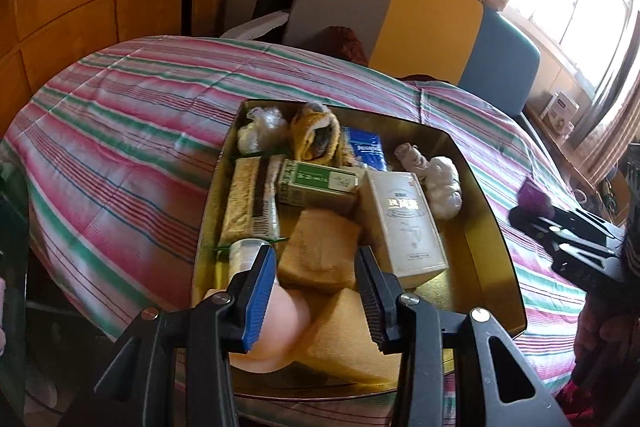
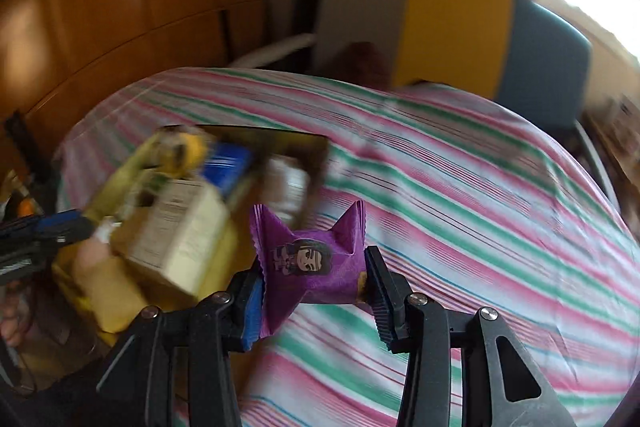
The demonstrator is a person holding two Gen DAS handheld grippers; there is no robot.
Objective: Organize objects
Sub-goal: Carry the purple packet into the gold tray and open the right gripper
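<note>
Little can be read. The tall cream cardboard box (image 1: 404,223) bears bold white Chinese characters — too blurred to make out. The green-and-white carton (image 1: 318,183) has small illegible print, the blue packet (image 1: 366,147) a white word — unreadable too.

Wrist views — close, shared tin (image 1: 496,223)

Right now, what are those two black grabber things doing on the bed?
Someone is tidying small things into a gold tin on the striped bedspread. The right gripper is shut on a purple snack packet out over the bedspread beside the tin. The left gripper hovers open over the tin's near end, holding nothing. Boxes and bundles already fill the tin.
</note>
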